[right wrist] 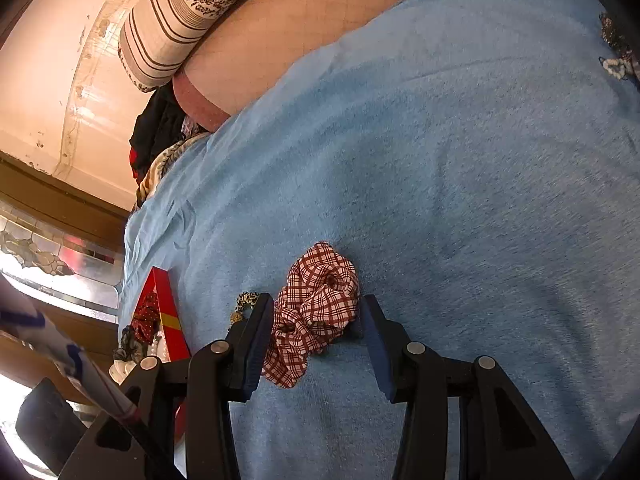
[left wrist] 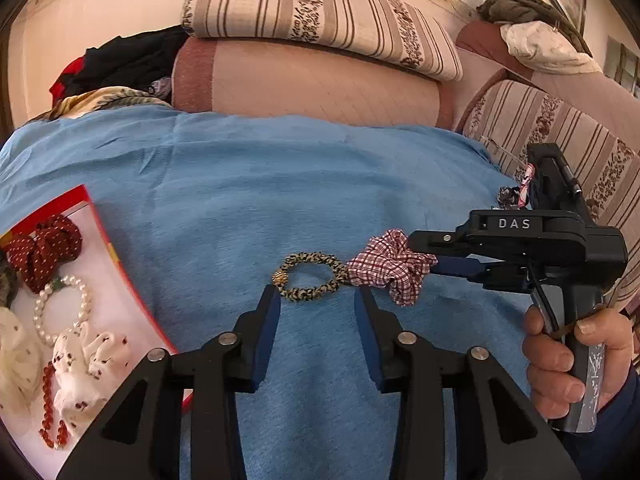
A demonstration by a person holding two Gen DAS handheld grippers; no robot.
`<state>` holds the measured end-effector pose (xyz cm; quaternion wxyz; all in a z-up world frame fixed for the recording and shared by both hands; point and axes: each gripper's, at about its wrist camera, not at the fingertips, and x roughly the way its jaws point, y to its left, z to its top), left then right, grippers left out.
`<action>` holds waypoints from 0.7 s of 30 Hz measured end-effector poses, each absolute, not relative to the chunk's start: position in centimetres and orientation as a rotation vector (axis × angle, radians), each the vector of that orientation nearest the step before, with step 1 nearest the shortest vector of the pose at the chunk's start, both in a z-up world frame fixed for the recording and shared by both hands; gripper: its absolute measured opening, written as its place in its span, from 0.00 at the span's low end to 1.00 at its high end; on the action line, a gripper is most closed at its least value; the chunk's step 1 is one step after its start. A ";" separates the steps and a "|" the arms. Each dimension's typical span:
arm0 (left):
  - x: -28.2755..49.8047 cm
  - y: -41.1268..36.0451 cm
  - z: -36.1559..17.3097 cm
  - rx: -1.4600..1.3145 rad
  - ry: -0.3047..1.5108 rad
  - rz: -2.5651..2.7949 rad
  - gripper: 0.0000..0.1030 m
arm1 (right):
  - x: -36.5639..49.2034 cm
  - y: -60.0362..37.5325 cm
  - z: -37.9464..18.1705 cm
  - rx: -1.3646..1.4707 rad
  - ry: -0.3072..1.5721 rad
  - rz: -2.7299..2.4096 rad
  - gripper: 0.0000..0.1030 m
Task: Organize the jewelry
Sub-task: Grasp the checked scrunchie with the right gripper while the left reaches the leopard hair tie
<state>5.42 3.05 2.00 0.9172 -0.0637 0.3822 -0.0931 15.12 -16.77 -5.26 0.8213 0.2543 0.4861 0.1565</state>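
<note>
A red-and-white checked scrunchie (left wrist: 390, 266) lies on the blue blanket (left wrist: 280, 184), touching a leopard-print hair ring (left wrist: 310, 277) on its left. My right gripper (right wrist: 316, 322) is open, its fingers on either side of the scrunchie (right wrist: 316, 306); in the left wrist view it (left wrist: 438, 258) reaches in from the right. My left gripper (left wrist: 316, 312) is open and empty, just short of the hair ring. A red-rimmed white tray (left wrist: 116, 256) at left holds a dark red dotted scrunchie (left wrist: 44, 248), a pearl bracelet (left wrist: 60, 308), a white spotted scrunchie (left wrist: 90, 364) and red beads (left wrist: 50, 412).
Striped cushions (left wrist: 320, 16) and a pink bolster (left wrist: 312, 80) lie behind the blanket. Dark clothes (left wrist: 120, 60) are piled at back left. More small jewelry pieces (right wrist: 618, 54) lie at the blanket's far right edge. The tray (right wrist: 168, 316) shows left of the right gripper.
</note>
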 end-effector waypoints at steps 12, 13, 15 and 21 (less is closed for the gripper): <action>8.6 1.3 0.0 -0.077 0.864 -0.222 0.44 | 15.9 -16.4 -6.2 0.547 1.064 0.336 0.47; 9.0 1.0 -0.4 -0.066 0.873 -0.227 0.44 | 16.0 -16.3 -6.3 0.548 1.066 0.335 0.47; 9.9 0.5 -1.2 -0.046 0.891 -0.225 0.44 | 16.1 -16.3 -6.6 0.550 1.072 0.335 0.47; 11.7 -0.3 -3.3 -0.036 0.925 -0.202 0.31 | 16.6 -15.7 -7.0 0.533 1.067 0.337 0.17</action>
